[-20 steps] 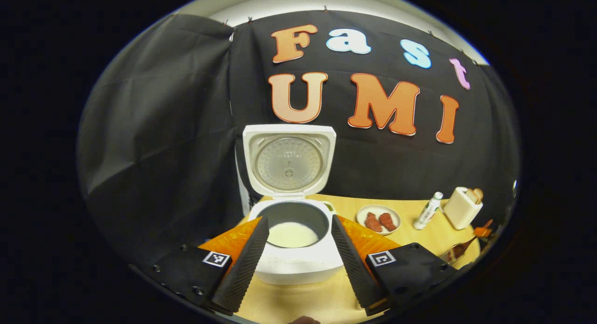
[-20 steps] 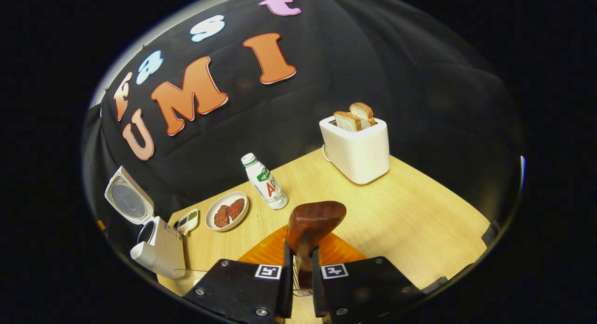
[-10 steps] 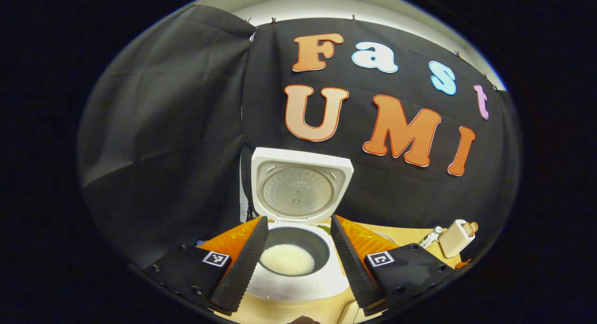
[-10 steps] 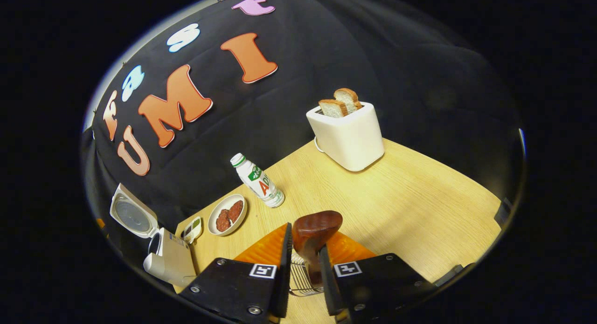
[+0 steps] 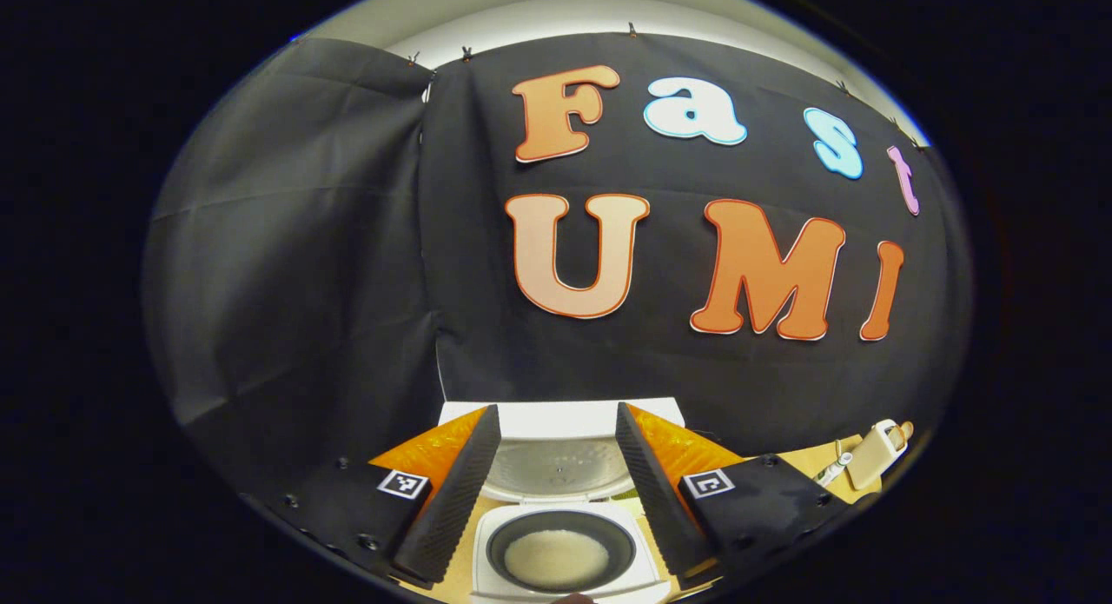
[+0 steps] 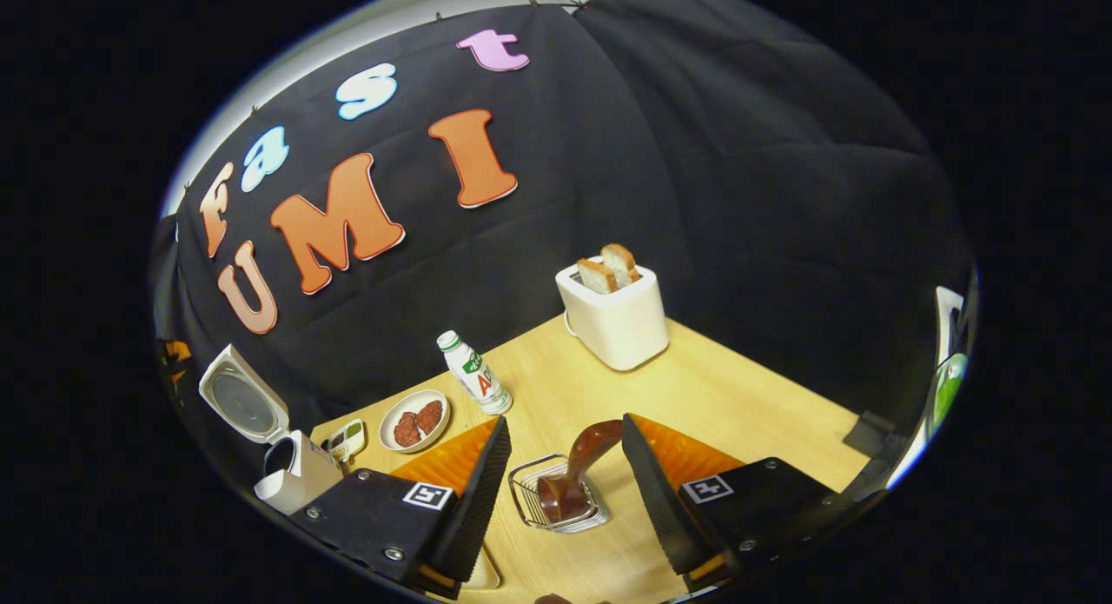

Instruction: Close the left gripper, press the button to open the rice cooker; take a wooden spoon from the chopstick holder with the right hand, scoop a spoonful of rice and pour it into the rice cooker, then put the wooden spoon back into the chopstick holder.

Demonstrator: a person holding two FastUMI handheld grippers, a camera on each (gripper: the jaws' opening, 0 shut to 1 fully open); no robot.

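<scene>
Your right gripper (image 6: 556,465) has its fingers spread wide apart, gripping nothing. Between them, on the wooden table (image 6: 738,395), stands the wire chopstick holder (image 6: 556,502) with the wooden spoon (image 6: 580,465) in it, bowl end up and leaning right. Your left gripper (image 5: 556,482) is parted too, held above the rice cooker (image 5: 569,552), whose lid (image 5: 560,456) stands open with rice (image 5: 556,559) in the pot. Farther back in the right gripper view sit a bottle (image 6: 473,372), a plate (image 6: 415,420) and a toaster (image 6: 612,313).
</scene>
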